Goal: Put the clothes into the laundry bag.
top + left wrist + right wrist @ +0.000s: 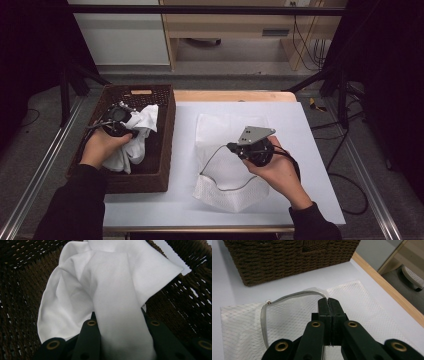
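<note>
A white cloth (142,125) hangs half out of the brown wicker basket (167,150) at the left of the table. My left gripper (117,120) is shut on it; in the left gripper view a bunched strip of the cloth (110,290) runs up between the jaws of the left gripper (122,320), above the basket's weave (20,290). A white mesh bag (225,195) lies flat on the table's middle. My right gripper (231,147) is shut on its upper layer by the grey rim (264,322), which arcs up off the mesh bag (367,305) toward the right gripper (328,301).
The white table top (310,165) has a wooden strip (235,96) along its far edge. In the right gripper view the basket's side wall (287,262) stands just beyond the bag. Metal rails (45,165) run along both sides.
</note>
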Action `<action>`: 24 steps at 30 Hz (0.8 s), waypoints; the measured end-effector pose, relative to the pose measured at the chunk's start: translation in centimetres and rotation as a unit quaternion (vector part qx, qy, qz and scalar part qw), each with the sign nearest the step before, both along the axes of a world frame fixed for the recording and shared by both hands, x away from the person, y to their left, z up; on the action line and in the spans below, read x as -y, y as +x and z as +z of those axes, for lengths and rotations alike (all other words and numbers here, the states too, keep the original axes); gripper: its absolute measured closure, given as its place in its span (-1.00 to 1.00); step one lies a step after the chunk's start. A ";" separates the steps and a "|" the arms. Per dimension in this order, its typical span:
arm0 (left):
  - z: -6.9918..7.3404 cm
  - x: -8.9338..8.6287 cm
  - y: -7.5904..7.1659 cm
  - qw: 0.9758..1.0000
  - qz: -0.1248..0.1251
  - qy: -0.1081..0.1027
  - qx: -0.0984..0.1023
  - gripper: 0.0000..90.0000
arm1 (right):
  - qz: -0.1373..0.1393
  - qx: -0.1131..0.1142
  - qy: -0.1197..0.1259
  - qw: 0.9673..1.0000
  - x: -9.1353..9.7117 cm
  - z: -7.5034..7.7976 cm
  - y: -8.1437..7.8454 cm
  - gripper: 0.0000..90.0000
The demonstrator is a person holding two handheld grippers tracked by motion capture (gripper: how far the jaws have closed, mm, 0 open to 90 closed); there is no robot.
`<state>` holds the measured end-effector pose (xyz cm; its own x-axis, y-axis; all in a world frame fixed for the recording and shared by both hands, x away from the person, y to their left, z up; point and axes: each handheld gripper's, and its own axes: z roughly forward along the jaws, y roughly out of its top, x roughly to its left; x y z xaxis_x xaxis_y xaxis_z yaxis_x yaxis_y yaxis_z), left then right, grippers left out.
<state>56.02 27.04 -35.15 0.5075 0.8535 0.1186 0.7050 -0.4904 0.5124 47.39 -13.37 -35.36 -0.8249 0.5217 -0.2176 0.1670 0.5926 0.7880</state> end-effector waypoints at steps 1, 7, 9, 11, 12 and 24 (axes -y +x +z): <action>0.2 0.0 0.0 1.000 0.000 0.000 0.002 0.65 | 0.000 0.000 0.000 1.000 0.0 0.0 0.0 1.00; 1.0 -0.1 -0.3 1.000 0.001 -0.003 0.009 0.65 | 0.001 0.000 -0.001 1.000 0.1 0.1 -0.1 1.00; 1.2 -0.2 -0.4 1.000 0.001 -0.003 0.012 0.65 | 0.001 0.000 -0.001 1.000 0.1 0.1 -0.1 1.00; 1.4 -0.2 -0.5 1.000 -0.001 -0.002 0.012 0.65 | 0.002 0.001 -0.001 1.000 0.1 0.1 0.0 1.00; 1.5 -0.2 -0.5 1.000 0.000 -0.002 0.015 0.65 | 0.002 0.001 -0.001 1.000 0.1 0.1 0.0 1.00; 3.0 0.2 -1.1 0.999 -0.007 -0.006 0.033 0.65 | 0.002 -0.002 -0.001 1.000 0.2 0.0 0.0 1.00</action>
